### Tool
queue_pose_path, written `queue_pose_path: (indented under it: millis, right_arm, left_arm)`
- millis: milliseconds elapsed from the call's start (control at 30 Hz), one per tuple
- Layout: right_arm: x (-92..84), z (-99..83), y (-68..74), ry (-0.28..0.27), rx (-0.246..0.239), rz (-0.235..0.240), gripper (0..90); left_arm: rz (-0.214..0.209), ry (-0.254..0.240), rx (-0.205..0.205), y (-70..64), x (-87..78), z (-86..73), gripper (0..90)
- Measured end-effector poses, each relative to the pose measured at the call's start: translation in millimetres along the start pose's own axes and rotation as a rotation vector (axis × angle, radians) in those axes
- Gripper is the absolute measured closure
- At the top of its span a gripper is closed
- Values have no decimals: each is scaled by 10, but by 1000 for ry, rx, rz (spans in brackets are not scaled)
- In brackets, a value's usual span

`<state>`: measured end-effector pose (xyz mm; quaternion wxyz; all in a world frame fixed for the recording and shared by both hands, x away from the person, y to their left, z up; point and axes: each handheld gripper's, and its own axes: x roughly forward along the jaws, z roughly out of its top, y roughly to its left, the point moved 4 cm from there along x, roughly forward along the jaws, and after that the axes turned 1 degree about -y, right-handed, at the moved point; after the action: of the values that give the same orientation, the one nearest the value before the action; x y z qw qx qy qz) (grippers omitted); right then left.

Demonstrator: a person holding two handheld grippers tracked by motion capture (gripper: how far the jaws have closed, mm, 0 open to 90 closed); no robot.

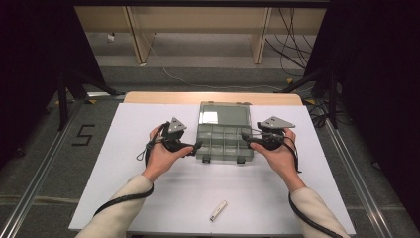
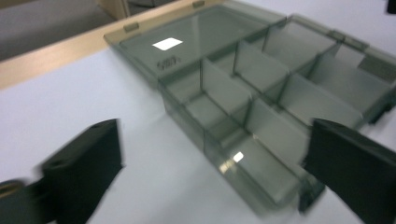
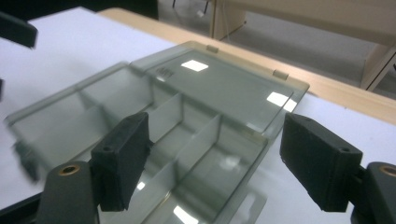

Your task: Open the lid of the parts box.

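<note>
Left hand-held gripper (image 1: 197,146) and right hand-held gripper (image 1: 245,137) are both sitting released, flanking the open compartment box (image 1: 224,135) lying on the worktop (image 1: 148,198).

A large dark numeral 5 (image 1: 84,135) is marked on the grey floor (image 1: 44,163) to the left of the worktop. The clear lid (image 2: 196,44) of the open compartment box carries a small raised moulded mark near its edge, seen in both gripper views, but it is too blurred to read. No other writing can be made out.
</note>
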<state>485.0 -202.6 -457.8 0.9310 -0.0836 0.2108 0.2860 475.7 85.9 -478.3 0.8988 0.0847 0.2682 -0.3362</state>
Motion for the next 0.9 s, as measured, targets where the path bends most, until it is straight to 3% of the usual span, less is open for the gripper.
queue_pose_path:
  millis: [33,100,333,433,700,733,900]
  right_arm:
    - [-87,-39,74,24,-9,10,248]
    - [-131,-54,101,19,-29,15,245]
    - [-427,-210,422,55,-82,126,237]
    - [-513,-275,588,67,-114,177,237]
    - [-636,-409,1048,105,-204,314,238]
    - [-648,-423,1103,112,-214,331,238]
    - [-659,-484,1293,128,-246,388,238]
  left_arm:
    - [-4,7,11,-38,-42,-43,0]
    - [-6,9,26,-94,-130,-100,0]
    - [-30,1,32,-265,-394,-264,0]
    - [-59,4,48,-345,-494,-334,0]
    - [-70,-1,65,-450,-762,-536,0]
    - [-72,8,87,-444,-794,-555,0]
    - [-74,0,67,-464,-857,-585,0]
